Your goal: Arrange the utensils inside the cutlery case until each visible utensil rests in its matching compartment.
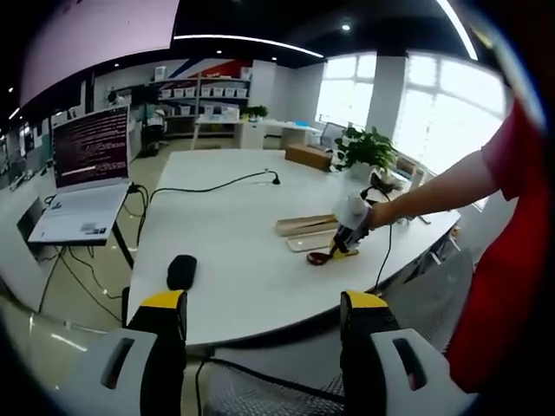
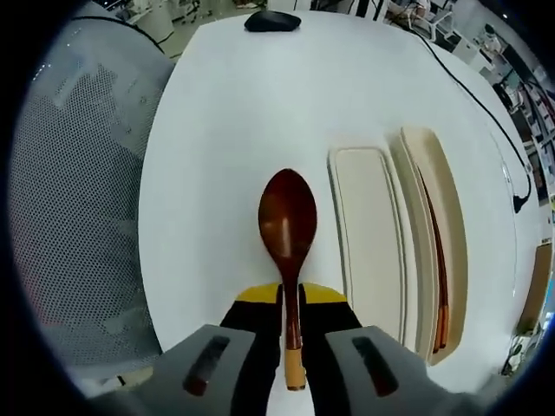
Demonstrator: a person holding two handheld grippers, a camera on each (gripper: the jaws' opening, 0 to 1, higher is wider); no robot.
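My right gripper point(image 2: 290, 296) is shut on the handle of a dark red wooden spoon point(image 2: 287, 217), whose bowl points forward just over the white table point(image 2: 225, 113). To its right lie the two beige halves of the cutlery case: an empty shallow half point(image 2: 368, 234) and a deeper half point(image 2: 451, 217) holding dark chopsticks point(image 2: 436, 260). In the left gripper view, a person's hand holds the right gripper point(image 1: 349, 232) with the spoon point(image 1: 319, 257) beside the case point(image 1: 305, 225). My left gripper point(image 1: 264, 303) is open and holds nothing, short of the table's near edge.
A black mouse point(image 1: 181, 270) point(image 2: 272, 21) lies on the table near one edge. A black cable point(image 1: 208, 186) point(image 2: 486, 113) runs across the far side. A mesh chair point(image 2: 78, 173) stands beside the table. A laptop point(image 1: 87, 173) and a potted plant point(image 1: 368, 147) sit further off.
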